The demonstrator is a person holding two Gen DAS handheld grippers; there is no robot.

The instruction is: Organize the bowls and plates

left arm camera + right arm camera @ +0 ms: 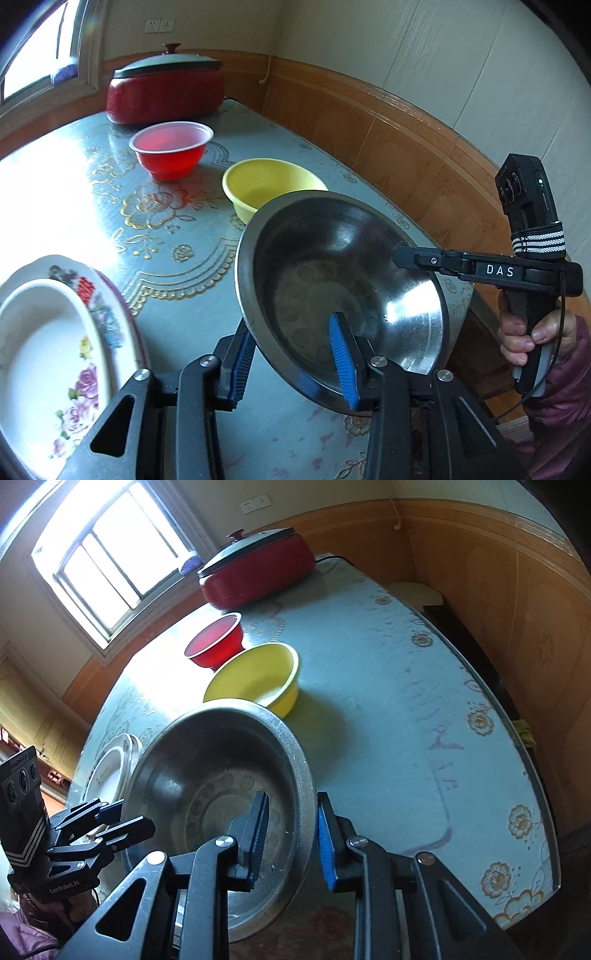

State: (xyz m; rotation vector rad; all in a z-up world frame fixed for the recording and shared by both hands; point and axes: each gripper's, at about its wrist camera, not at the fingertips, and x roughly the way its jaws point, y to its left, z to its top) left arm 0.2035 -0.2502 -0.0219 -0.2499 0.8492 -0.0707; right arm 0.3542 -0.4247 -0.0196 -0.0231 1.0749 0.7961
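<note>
Blue-padded fingers (341, 363) of the left gripper (291, 360) straddle the near rim of a steel bowl (332, 266), one pad inside the basin and the other outside its wall, the jaws drawn in to about the wall's thickness and gripping it. From the opposite side, the right gripper (291, 840) pinches the same steel bowl (221, 775) by its rim, a black pad inside and a blue pad outside, likewise narrowed onto the metal; in the left wrist view its black fingers reach in over the bowl's right edge, with the person's right hand (524, 332) wrapped around the handle. Held between the two tools, the bowl is tilted and sits above the near part of a table (177, 229) covered in a pale blue cloth with gold floral patterns; whether its base touches the cloth cannot be told. Just beyond it stands a yellow bowl (266, 188), partly hidden behind the steel rim, and farther back a red plastic bowl (171, 149), the two close together. At the far end of the table rests a red cooker (166, 94) with a grey lid and a dark red knob. To the left of the steel bowl, a white bowl (40, 332) lies on a flower-printed plate (99, 306) near the table's edge. Bright daylight from a window (107, 554) washes out part of the tabletop.
</note>
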